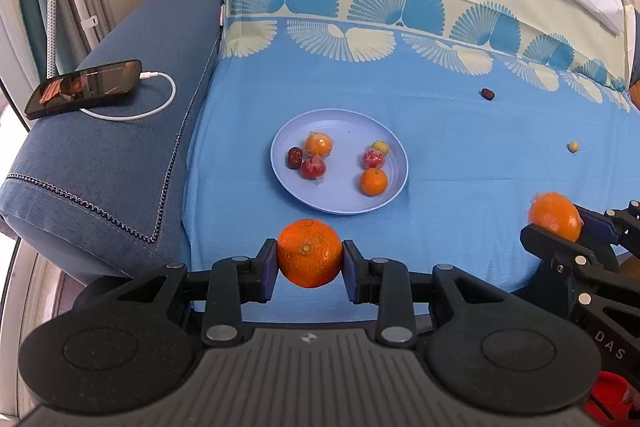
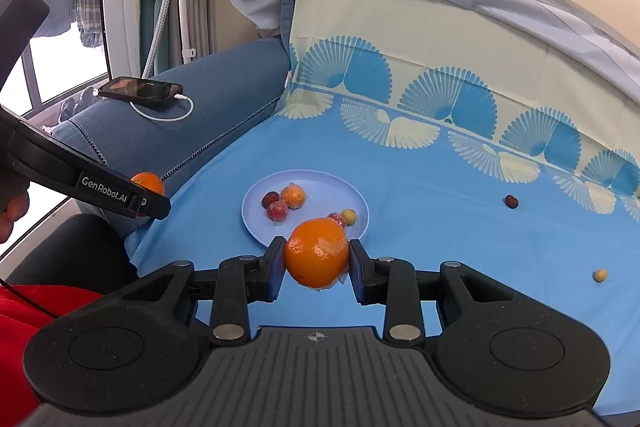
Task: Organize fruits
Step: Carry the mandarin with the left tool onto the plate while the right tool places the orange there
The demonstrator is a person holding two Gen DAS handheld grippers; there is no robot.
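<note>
We noted both grippers loaded and held above the blue sheet [image 1: 460, 147], each facing the pale blue plate [image 1: 288, 183]. The left gripper [image 1: 310, 255] was clamped on a bare orange [image 1: 309, 251], pads pressing its two sides, stem end turned toward the camera. The right gripper [image 2: 317, 259] held a second orange [image 2: 316, 251], this one seemingly in a clear wrap, though the film was hard to read from either view. The plate lay straight ahead of and below the left gripper, near its fingertips in the left wrist view; from the right wrist view it lay ahead and slightly left, partly hidden behind the held fruit. We judged the left hand the nearer of the two, the right gripper standing off to its right. The plate already carried five small fruits in two loose clusters, with bare space at its near edge and centre. Two strays lay well apart from it on the sheet: a dark date [image 1: 487, 93] toward the far right and a small yellowish fruit [image 1: 573, 147] nearer right. Round fruit gave no long axis to mind; the move ahead looked like a short forward and downward reach.
</note>
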